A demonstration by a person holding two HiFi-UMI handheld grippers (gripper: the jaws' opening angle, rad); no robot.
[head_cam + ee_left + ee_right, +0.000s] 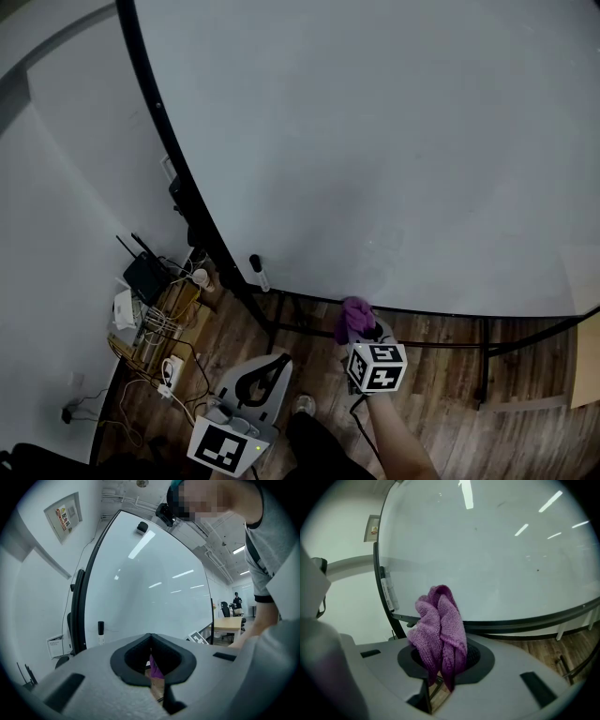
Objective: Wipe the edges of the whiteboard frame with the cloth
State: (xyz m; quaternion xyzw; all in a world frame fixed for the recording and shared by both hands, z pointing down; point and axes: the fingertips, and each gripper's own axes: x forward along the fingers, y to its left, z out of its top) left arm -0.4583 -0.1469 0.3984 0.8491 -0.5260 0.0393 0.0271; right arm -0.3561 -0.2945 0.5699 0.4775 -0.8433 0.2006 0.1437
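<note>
Whiteboard (pixel 375 141) fills most of my head view, surface bare. Its black frame (pixel 176 169) runs down the left side and curves along the bottom, standing over a wooden floor (pixel 441 384). Left of the stand is a low shelf with a router (pixel 145 277) and tangled cables. Right gripper (pixel 361 330) is raised to the lower frame edge. In the right gripper view its jaws are clamped tight on the purple cloth (pixel 440 625), which bunches upward out of the pads, its top against the bottom of the board. I cannot tell from either view whether the cloth actually touches the frame. Left gripper (pixel 275 364) hangs lower and to the left, well below the frame, pointing toward the board. In the left gripper view its jaws are closed tip to tip with nothing in them, and a sliver of purple shows through the slit beyond them. A marker (pixel 255 267) stands near the lower left corner of the frame.
</note>
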